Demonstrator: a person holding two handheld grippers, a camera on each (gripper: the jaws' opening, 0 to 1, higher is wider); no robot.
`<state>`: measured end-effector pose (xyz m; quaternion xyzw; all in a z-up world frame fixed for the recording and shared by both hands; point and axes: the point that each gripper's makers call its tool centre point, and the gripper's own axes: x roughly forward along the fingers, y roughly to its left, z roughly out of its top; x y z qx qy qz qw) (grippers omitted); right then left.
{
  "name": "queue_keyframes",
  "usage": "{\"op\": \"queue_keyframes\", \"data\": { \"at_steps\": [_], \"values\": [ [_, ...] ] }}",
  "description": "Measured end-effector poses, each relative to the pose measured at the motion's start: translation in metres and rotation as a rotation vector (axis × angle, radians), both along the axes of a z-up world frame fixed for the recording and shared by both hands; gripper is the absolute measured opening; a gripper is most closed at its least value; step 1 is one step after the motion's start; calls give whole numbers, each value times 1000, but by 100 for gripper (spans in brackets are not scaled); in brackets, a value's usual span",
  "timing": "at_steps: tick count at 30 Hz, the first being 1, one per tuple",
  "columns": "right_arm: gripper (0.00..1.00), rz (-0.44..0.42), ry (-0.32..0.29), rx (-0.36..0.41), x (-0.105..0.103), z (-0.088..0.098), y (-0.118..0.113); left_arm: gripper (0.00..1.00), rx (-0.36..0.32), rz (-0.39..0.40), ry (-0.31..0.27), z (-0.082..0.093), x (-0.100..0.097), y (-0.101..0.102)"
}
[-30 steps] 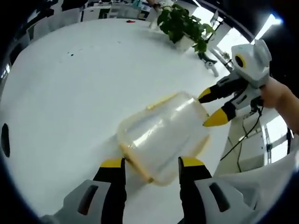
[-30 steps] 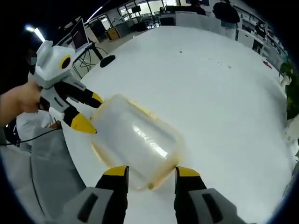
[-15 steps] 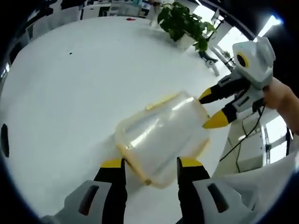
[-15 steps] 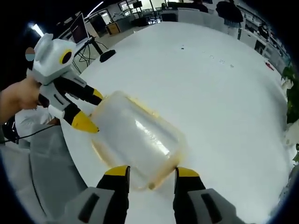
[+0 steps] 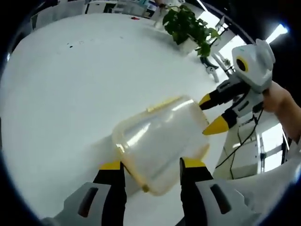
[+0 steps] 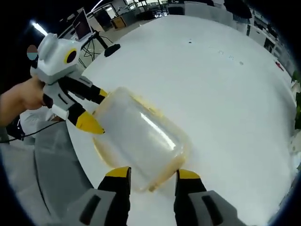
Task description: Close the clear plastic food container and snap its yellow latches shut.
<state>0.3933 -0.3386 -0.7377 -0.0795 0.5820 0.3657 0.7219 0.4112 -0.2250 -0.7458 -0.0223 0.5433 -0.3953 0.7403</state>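
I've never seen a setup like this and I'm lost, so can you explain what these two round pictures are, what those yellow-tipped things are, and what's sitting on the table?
Each round picture comes from a fisheye camera riding on a handheld two-jaw tool; there is no robot arm. In the left gripper view, the left gripper rises from the bottom, and the right gripper, held by a person's hand, comes in from the right. The right gripper view looks from the opposite end: the right gripper is at the bottom and the left gripper is on the left. Between them, on a white table, lies a clear plastic container with yellow edging. Both grippers are open, their tips at its two ends. A potted plant stands farther back.
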Motion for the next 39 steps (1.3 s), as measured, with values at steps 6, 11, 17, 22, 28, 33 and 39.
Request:
{"op": "queue_keyframes", "data": {
  "at_steps": [6,11,17,22,28,33,39],
  "values": [
    [36,-20,-34,9,2,0,-2,45,-9,16,9,1,2,1],
    [35,4,-78,-23,2,3,-3,48,3,-23,-38,3,4,0],
    [36,78,-121,-69,1,4,-3,49,17,-50,-68,4,5,2],
    [36,105,-144,-73,2,8,-4,59,57,-76,-113,3,6,10],
    [35,103,-188,-65,9,17,-3,60,60,-121,-162,11,5,13],
    [44,139,-220,-77,8,19,-5,63,76,-174,-207,16,3,14],
    [61,181,-250,-56,6,25,-5,67,115,-257,-259,17,0,20]
  ]
}}
